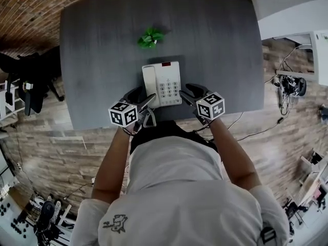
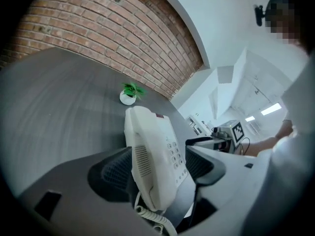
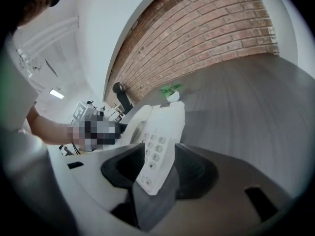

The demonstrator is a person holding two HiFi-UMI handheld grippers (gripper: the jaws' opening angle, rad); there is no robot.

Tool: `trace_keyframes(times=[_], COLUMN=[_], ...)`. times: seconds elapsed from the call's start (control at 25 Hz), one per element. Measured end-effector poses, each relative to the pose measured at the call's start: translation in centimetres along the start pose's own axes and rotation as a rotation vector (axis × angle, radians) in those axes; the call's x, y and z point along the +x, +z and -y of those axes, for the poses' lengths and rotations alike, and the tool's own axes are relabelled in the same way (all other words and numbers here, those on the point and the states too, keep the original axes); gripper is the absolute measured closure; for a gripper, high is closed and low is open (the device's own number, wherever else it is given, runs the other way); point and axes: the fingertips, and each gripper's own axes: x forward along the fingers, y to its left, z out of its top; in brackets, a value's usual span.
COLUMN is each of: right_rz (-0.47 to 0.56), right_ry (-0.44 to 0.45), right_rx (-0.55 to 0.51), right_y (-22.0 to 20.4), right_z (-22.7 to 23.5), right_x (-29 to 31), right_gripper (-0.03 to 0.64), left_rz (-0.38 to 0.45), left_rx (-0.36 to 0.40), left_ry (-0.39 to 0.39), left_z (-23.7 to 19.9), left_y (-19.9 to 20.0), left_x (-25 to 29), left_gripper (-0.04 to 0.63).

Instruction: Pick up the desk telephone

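A white desk telephone lies flat on the dark grey table, close to its front edge, with the handset on its left side. My left gripper stands at the phone's near left corner. In the left gripper view the handset side of the telephone sits between the spread jaws of that gripper, and the coiled cord hangs below. My right gripper stands at the near right corner. In the right gripper view the keypad edge of the telephone is between its jaws, which do not visibly press on it.
A small green plant in a white pot stands behind the phone. A brick wall runs along the table's far side. A black office chair is at the left. A white desk and floor cables are at the right.
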Motion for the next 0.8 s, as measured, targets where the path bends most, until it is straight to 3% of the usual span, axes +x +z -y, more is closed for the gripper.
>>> trace_keyframes(times=[0.52,0.8], right_rz=[-0.105,-0.127], right_ry=[0.048,0.128], right_rx=[0.050,0.093], right_y=[-1.8,-1.9], right_z=[1.6,1.2], right_x=[2.7,3.3], right_gripper=[0.488,0.509], left_rz=[-0.029,-0.025], left_rx=[-0.099,-0.169], left_ry=[-0.124,-0.188], left_z=[-1.2,-1.5], left_y=[-1.7,-2.0], left_x=[2.1,2.5], left_gripper=[0.255,0.256])
